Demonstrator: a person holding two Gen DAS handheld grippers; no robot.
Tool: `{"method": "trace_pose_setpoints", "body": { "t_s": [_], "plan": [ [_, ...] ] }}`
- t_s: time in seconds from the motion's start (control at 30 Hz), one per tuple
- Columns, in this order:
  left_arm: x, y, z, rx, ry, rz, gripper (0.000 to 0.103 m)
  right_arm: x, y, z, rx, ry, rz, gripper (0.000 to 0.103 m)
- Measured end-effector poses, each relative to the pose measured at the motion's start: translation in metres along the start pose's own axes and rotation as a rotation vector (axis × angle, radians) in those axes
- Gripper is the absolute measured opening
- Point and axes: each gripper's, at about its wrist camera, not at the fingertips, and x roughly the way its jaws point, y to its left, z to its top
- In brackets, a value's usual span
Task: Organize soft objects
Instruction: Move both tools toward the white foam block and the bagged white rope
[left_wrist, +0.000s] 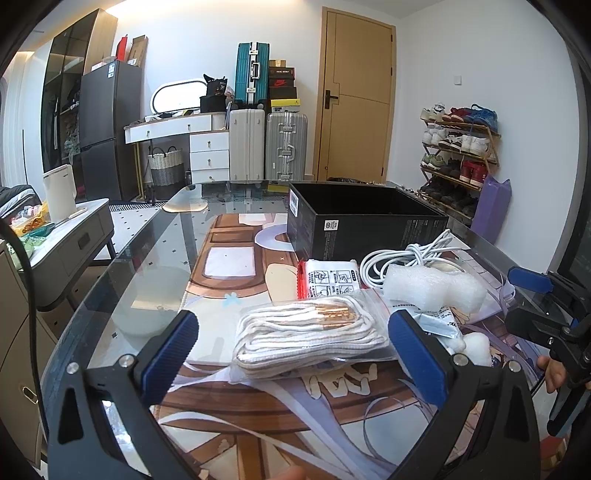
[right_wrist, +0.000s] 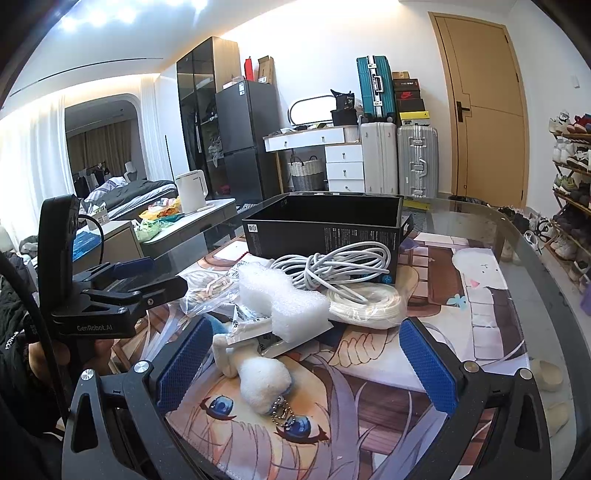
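- White laces (left_wrist: 310, 334), bundled and sealed in a clear zip bag (left_wrist: 369, 299), lie between the spread fingers of the left gripper (left_wrist: 293, 352), which grips nothing; copper-coloured tips show at the bundle's far end.
- Plush toy (right_wrist: 258, 380), white and fuzzy with a ball chain (right_wrist: 282, 411), lies between the wide-apart fingers of the right gripper (right_wrist: 306, 363), touched by neither.
- Just ahead of the toy, a lumpy white foam wrap (right_wrist: 284, 299) rests on a printed packet (right_wrist: 251, 328); its writing is too small to read.
- Beyond the foam, a tangled white cable (right_wrist: 340, 262) sits beside a coiled cord (right_wrist: 369, 302) in clear film.
- Ahead of the laces, a white pack (left_wrist: 330, 278) with a red edge carries line-drawn instruction panels.
- Black box (left_wrist: 365, 221), open-topped and rectangular, stands behind the pile; no contents show inside. Its side labels are unreadable.
- Everything rests on a cartoon-printed mat (right_wrist: 424, 347) under a glass top (left_wrist: 147, 266).
- "GenRobot.AI" is printed on the left gripper's body, seen from the right wrist.
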Motion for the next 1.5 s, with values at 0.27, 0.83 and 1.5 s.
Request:
{"method": "trace_pose_setpoints", "body": {
  "t_s": [0.27, 0.83, 1.5],
  "plan": [
    [0.001, 0.002, 0.001, -0.007, 0.001, -0.011, 0.103, 0.003, 0.0, -0.001, 0.0, 0.01, -0.004, 0.103],
    [0.003, 0.005, 0.002, -0.004, 0.004, -0.011, 0.103, 0.008, 0.0, 0.0, -0.018, 0.045, -0.061, 0.103],
    [0.009, 0.009, 0.002, -0.003, 0.042, -0.018, 0.103, 0.02, 0.014, 0.009, -0.049, 0.108, -0.097, 0.103]
  ]
}}
